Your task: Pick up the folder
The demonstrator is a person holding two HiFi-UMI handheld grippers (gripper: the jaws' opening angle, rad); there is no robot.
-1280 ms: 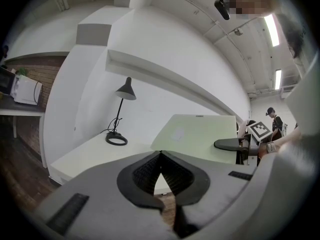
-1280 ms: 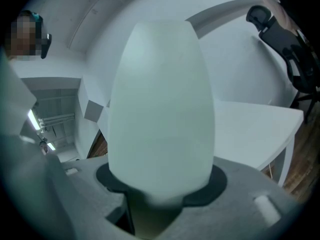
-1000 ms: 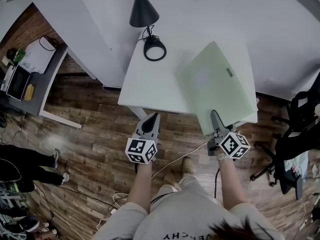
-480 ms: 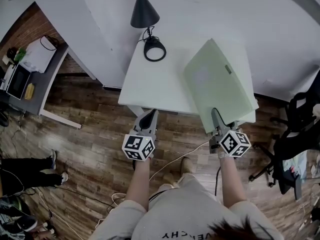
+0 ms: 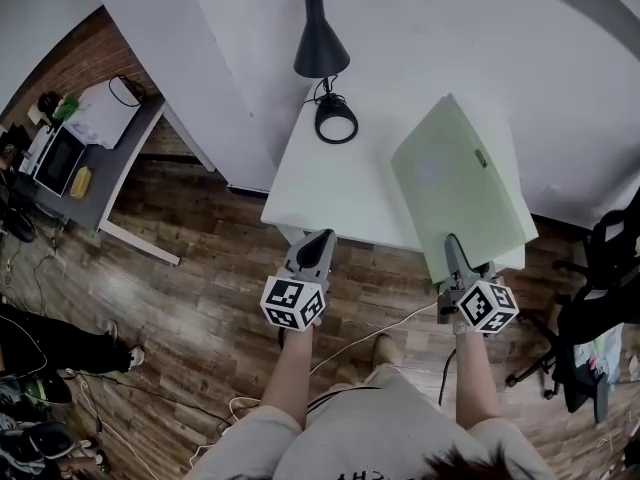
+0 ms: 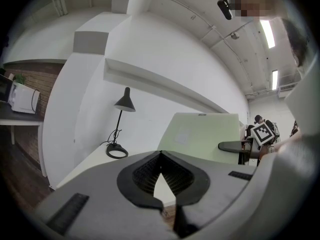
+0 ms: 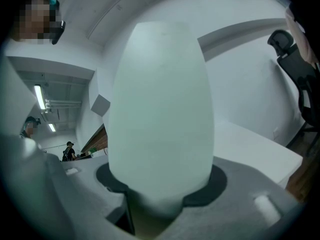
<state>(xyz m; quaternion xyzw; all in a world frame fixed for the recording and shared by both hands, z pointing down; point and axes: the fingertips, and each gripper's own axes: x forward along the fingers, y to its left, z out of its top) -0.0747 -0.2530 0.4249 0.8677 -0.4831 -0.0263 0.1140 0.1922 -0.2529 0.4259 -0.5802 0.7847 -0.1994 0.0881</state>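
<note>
The pale green folder (image 5: 460, 183) hangs tilted over the right half of the white table (image 5: 335, 183). Its near edge is raised and sits between the jaws of my right gripper (image 5: 455, 251), which is shut on it. In the right gripper view the folder (image 7: 160, 104) fills the middle of the picture, rising out of the gripper (image 7: 159, 204). My left gripper (image 5: 320, 240) is off the table's near edge, to the left of the folder, shut and holding nothing. In the left gripper view the gripper (image 6: 160, 154) shows its tips meeting, with the folder (image 6: 202, 131) beyond on the right.
A black desk lamp (image 5: 322, 43) with a round base (image 5: 336, 126) stands at the table's back left. A black office chair (image 5: 600, 288) is at the right. A grey desk (image 5: 100, 158) with appliances is at the left. Cables (image 5: 370, 333) lie on the wooden floor.
Both grippers have risen a little. The folder came up with the right gripper, its near edge now higher off the table. The left gripper stayed shut and empty.
</note>
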